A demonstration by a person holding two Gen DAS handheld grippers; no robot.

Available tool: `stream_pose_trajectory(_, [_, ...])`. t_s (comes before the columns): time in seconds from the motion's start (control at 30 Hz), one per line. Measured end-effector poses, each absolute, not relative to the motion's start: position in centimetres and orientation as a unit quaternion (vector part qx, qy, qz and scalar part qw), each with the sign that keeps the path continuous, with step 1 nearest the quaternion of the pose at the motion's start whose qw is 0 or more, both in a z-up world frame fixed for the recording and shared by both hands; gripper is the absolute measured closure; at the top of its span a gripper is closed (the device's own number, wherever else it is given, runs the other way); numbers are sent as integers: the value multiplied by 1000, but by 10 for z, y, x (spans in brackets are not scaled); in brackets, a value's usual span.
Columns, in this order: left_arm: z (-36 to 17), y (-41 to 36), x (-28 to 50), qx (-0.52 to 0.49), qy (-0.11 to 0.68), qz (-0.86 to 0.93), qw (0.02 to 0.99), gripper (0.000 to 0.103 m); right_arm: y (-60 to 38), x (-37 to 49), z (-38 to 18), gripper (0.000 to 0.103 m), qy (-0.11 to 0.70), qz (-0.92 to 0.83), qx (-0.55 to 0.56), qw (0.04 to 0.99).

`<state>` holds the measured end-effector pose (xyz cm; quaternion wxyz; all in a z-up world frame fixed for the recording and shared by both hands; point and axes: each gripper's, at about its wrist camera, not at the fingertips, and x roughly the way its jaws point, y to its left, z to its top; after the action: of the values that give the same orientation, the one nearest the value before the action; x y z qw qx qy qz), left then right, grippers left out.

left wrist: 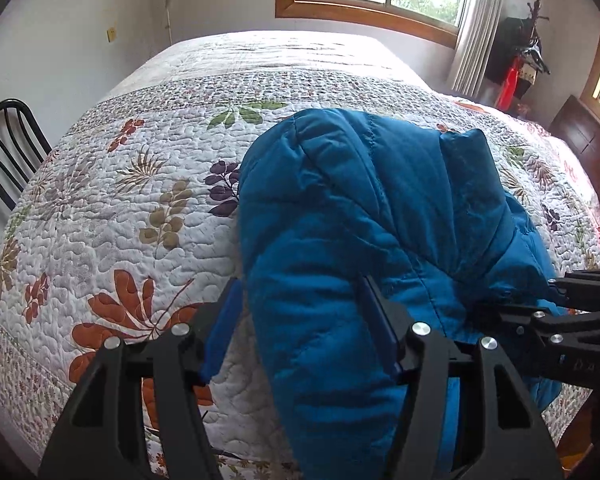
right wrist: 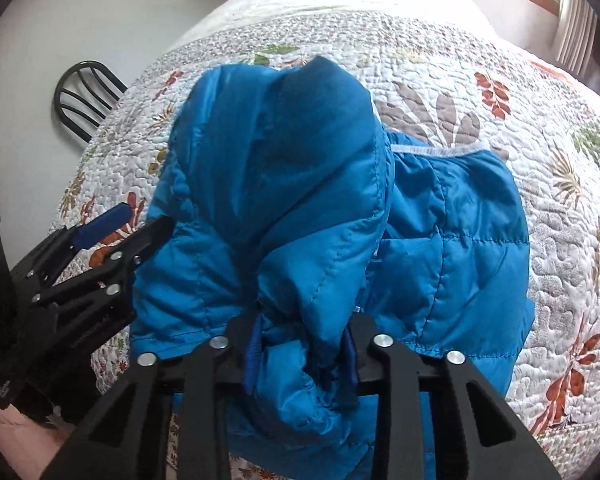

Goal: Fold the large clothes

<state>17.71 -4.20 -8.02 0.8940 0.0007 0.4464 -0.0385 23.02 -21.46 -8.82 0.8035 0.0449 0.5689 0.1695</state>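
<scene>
Black right gripper (right wrist: 300,354), nearest its own lens, is clenched on a bunched fold of the blue quilted puffer jacket (right wrist: 284,184), which lies heaped near the front edge of the floral quilted bedspread (left wrist: 112,200). Its partner, the left gripper (left wrist: 300,320), stands spread around a padded section of the jacket without pinching it. Slick, puffy fabric could squirt out of that one hold and the heap slump off the near edge. Beyond the jacket the bedspread offers broad flat room; a black metal chair (left wrist: 8,144) stands at its far left side.
</scene>
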Motion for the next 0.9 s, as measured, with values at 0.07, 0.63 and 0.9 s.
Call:
stream_pose_trajectory(0.07, [-75, -41, 175, -6, 445, -42, 894, 46, -220, 226, -72, 79, 555, 181, 58, 810])
stream_pose_trajectory(0.63, [-80, -105, 153, 30, 433, -128, 892, 43, -322, 140, -83, 80, 517, 64, 142, 842])
stream_pose_trajectory(0.9, [-109, -97, 156, 29, 446, -143, 883, 40, -332, 133, -132, 74, 514, 85, 183, 833])
